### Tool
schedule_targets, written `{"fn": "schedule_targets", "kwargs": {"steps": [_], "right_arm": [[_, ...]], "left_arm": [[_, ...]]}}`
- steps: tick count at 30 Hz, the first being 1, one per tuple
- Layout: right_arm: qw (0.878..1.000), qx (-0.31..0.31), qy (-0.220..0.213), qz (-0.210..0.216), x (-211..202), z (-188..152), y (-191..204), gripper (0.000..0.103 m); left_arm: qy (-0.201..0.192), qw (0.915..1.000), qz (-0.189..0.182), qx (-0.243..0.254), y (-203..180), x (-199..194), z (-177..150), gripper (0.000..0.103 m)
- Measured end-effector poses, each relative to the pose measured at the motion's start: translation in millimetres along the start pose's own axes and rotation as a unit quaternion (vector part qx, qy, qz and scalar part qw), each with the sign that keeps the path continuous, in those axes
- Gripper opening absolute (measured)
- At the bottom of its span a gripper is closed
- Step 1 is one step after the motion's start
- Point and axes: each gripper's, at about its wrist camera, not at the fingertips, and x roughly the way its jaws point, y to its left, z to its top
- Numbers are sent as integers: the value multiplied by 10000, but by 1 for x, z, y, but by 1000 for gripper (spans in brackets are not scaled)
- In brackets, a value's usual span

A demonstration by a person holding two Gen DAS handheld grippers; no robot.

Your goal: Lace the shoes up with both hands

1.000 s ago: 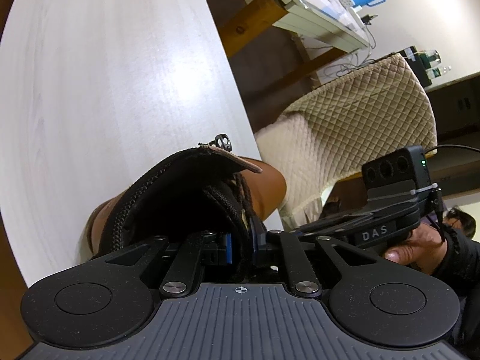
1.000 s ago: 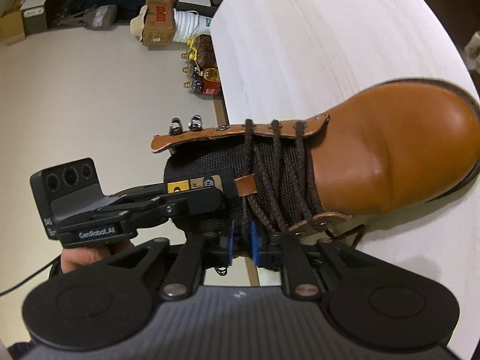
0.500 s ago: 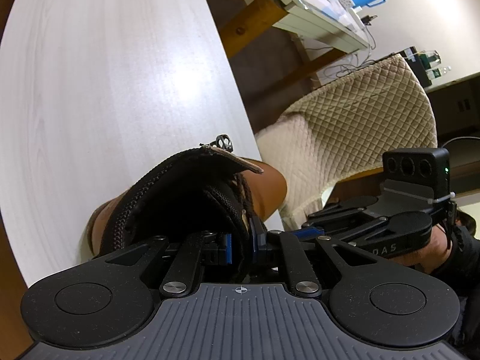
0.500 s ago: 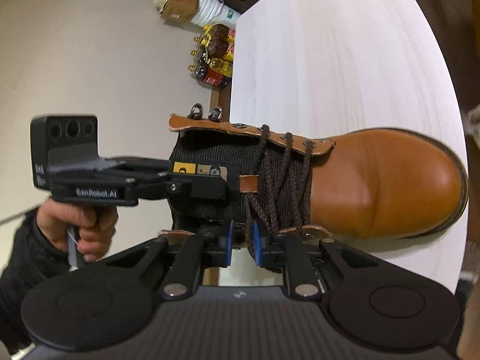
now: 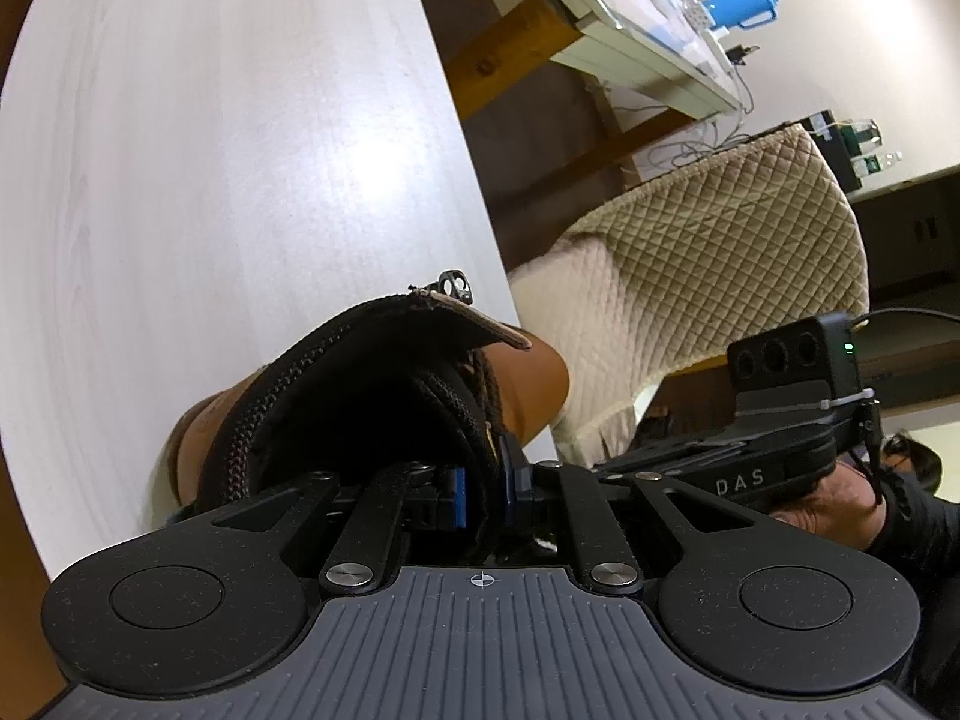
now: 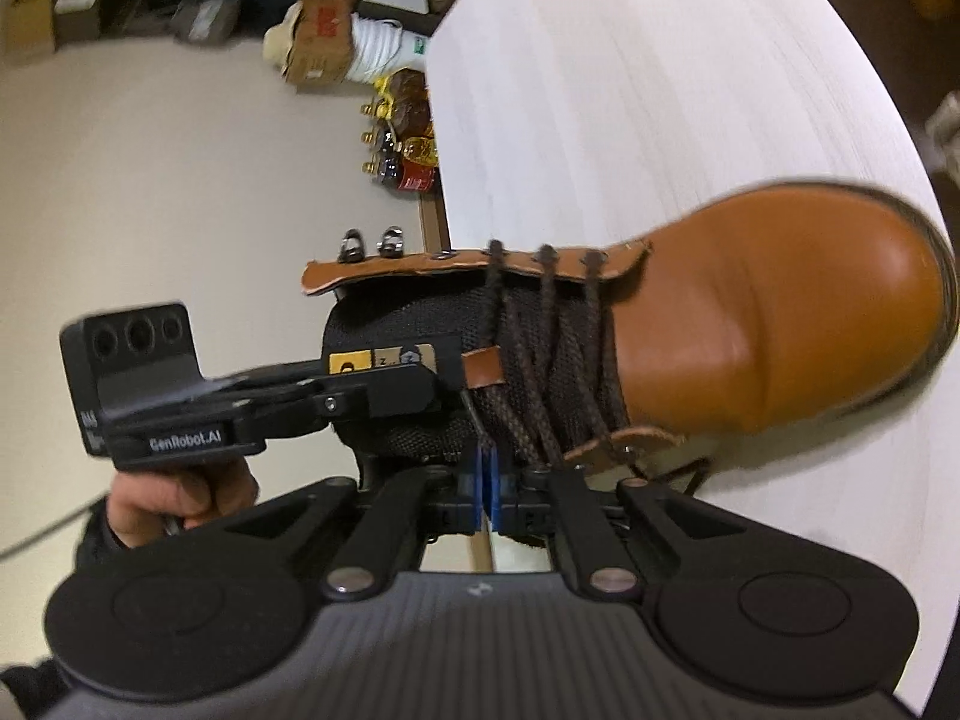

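Note:
A tan leather boot [image 6: 780,324] lies on the white table [image 6: 660,90], its toe to the right. Dark brown laces [image 6: 540,360] cross its lower eyelets; the two top hooks [image 6: 372,243] are bare. My left gripper [image 5: 485,489] is shut on the black mesh tongue [image 5: 420,396] at the boot's opening. It also shows from the side as the left gripper [image 6: 444,378], clamped beside the tongue's leather loop. My right gripper [image 6: 485,480] is shut at the boot's near side, with a thin lace end [image 6: 474,420] running up from its blue pads.
The boot sits near the table's edge [image 5: 480,210]. A quilted beige chair [image 5: 720,252] stands just beyond, with a desk and blue jug [image 5: 741,3] behind. Bottles [image 6: 402,144] and a cardboard box [image 6: 318,36] are on the floor. A hand [image 6: 180,498] holds the left gripper.
The right gripper's jaws have closed from a narrow gap until the pads meet on the lace end. Its view swung away from the boot and back. The left gripper kept its hold.

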Motion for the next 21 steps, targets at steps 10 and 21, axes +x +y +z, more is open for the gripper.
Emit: {"fn": "schedule_targets", "kwargs": {"steps": [10,21], "right_arm": [[9965,801,89,234,3,2,-19,4],[9924,1168,5,395,12,2,-25,4]], "left_arm": [[-13,10000,-9,-30,1,0,-1,11],[-13,10000,23,2,-3,2,-2,11]]}}
